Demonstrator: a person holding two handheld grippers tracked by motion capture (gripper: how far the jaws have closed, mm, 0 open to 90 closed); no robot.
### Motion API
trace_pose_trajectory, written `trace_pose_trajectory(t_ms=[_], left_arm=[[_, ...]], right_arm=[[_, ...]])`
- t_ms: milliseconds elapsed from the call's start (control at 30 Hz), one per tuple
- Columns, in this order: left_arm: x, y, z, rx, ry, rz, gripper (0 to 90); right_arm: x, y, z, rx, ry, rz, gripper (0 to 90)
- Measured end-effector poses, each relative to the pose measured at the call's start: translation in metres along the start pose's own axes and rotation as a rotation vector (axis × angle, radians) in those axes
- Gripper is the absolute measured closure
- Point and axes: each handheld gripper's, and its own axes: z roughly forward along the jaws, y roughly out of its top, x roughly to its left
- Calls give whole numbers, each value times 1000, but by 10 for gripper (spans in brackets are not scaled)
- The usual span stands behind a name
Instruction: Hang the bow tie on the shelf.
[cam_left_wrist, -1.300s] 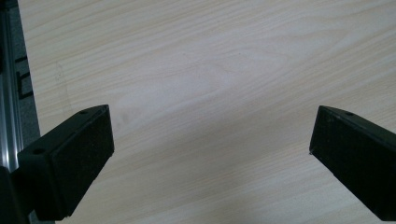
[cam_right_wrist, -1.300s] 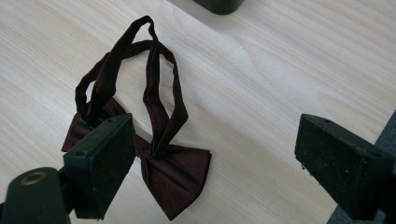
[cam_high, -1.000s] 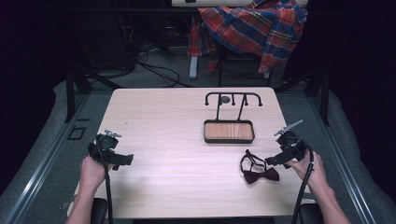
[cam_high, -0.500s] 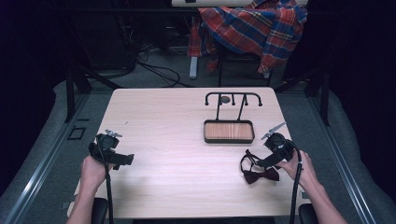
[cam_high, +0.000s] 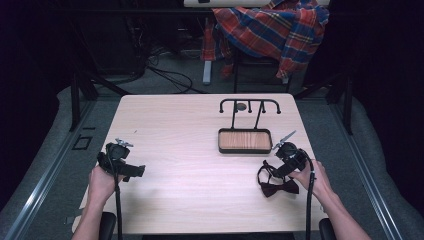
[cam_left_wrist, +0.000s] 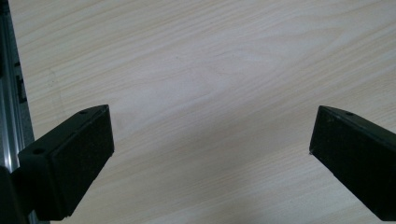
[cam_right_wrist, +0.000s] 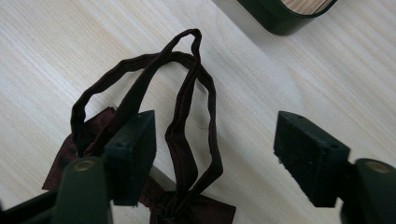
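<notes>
We see the right hand-held gripper (cam_high: 276, 167) low over the dark red bow tie (cam_high: 278, 187) near the right front of the counter (cam_high: 175, 120), its jaws wide, one jaw resting on the strap (cam_right_wrist: 187, 140) with part of the loop lying between them. Just behind stands a small wooden tray (cam_high: 245, 140) with a black rack. The left hand-held gripper (cam_left_wrist: 210, 149) hangs wide open over bare wood at the left.

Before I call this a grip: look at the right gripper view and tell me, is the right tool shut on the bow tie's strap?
No: the right tool stands wide open, with the bow tie's strap lying loose on the table between its jaws.
</notes>
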Motion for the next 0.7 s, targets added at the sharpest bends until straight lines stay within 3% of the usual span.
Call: trace_pose_trajectory(t_ms=[33,167,367,400,433,700], left_arm=[[-1,0,0,-3,1,2,0],[0,0,0,-2,2,-2,0],[1,-1,-1,-5,6,-11,0],[1,-1,-1,1,6,-5,0],[1,-1,0,0,3,-6,0],[1,-1,-1,3,5,-3,0]], right_arm=[[0,-1,2,-16,4,16,340],[-1,5,10,25,11,1,388],[0,8,16,24,25,12,447],[1,7,18,0,26,32,457],[0,8,18,33,30,7,456],[2,10,18,15,39,10,395]])
